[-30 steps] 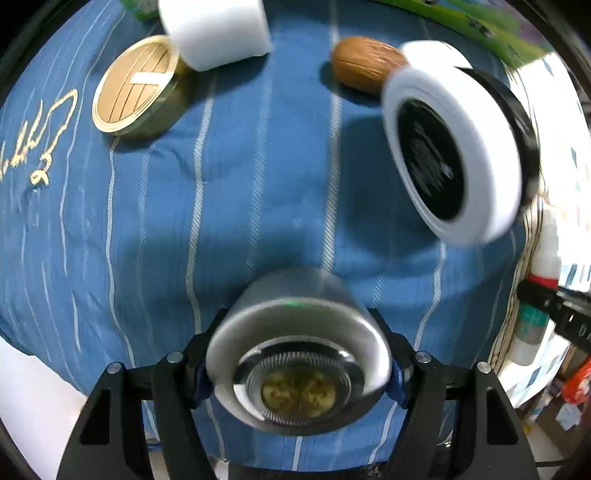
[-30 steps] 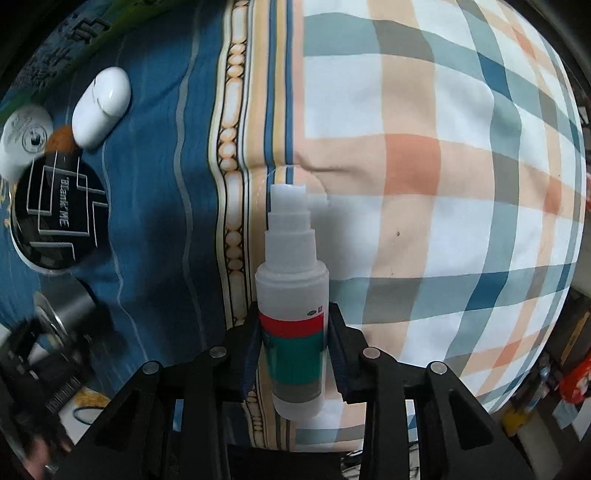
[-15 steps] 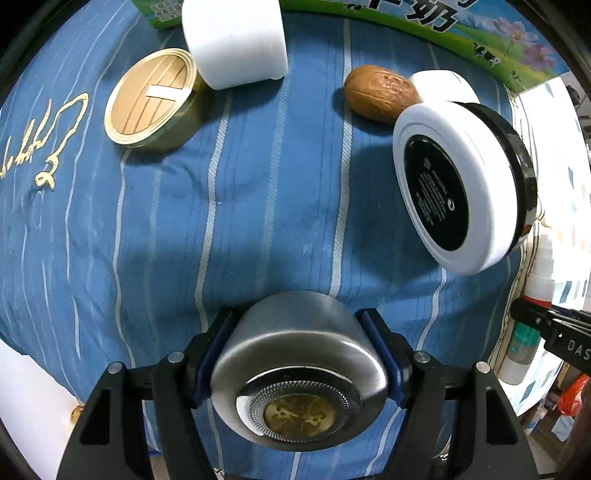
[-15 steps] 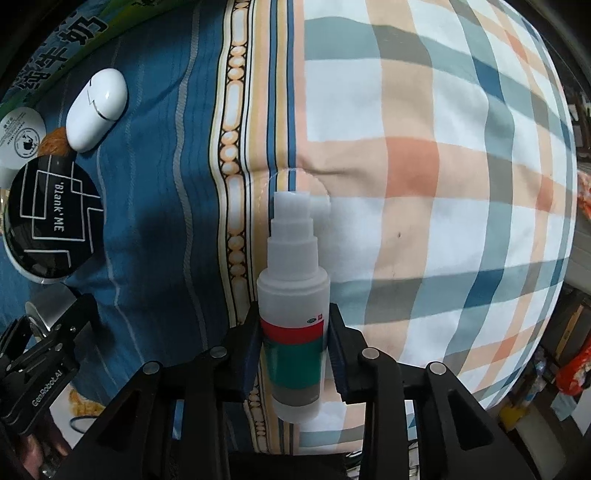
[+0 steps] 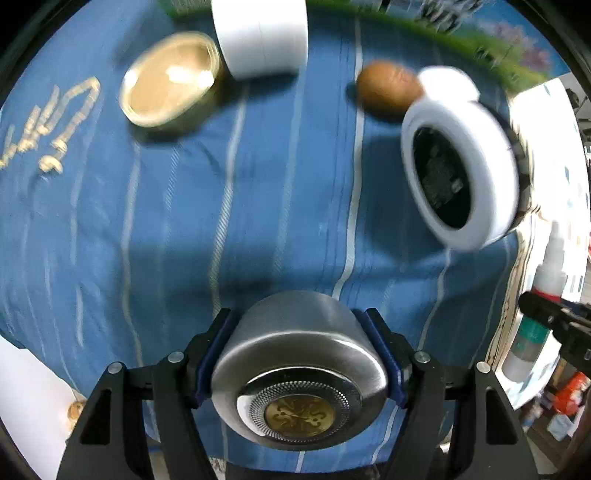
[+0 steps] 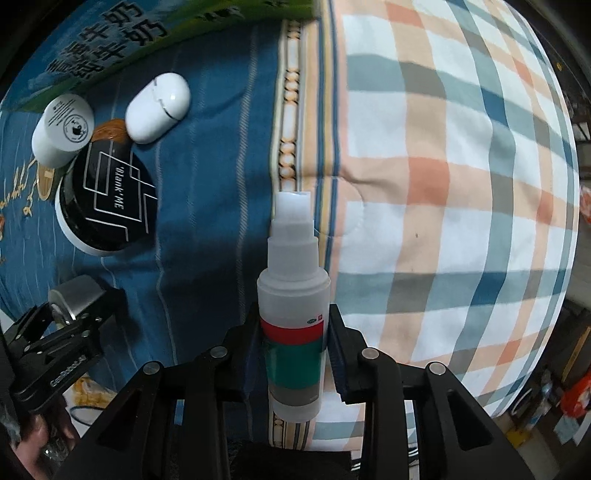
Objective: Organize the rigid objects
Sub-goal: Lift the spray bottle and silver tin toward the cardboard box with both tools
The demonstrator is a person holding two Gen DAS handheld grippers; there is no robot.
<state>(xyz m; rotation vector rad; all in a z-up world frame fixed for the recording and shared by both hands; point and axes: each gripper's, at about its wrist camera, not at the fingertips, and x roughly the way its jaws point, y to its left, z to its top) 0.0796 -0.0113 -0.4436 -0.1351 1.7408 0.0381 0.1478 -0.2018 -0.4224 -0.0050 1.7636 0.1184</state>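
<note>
In the left wrist view, the left claw (image 5: pixel 299 354) is holding a silver metal cylinder with a gold emblem on its end (image 5: pixel 295 369) between its blue pads, above the blue striped cloth (image 5: pixel 177 221). Farther on the cloth, a round gold tin (image 5: pixel 171 94) is lying beside a white cylinder (image 5: pixel 262 35), and a brown walnut-like object (image 5: pixel 388 90) is touching a white round jar with a black face (image 5: pixel 460 173).

In the right wrist view, the right claw (image 6: pixel 295 354) is gripping a translucent spray bottle with a red and green label (image 6: pixel 293 314), over the border between the blue cloth and the plaid cloth (image 6: pixel 461 184). A white oval case (image 6: pixel 158 107) is lying at the upper left.

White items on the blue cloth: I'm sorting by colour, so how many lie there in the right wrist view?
2: a white capsule-shaped case near the green box, and a white cylindrical jar to its left. Others may be hidden.
</note>
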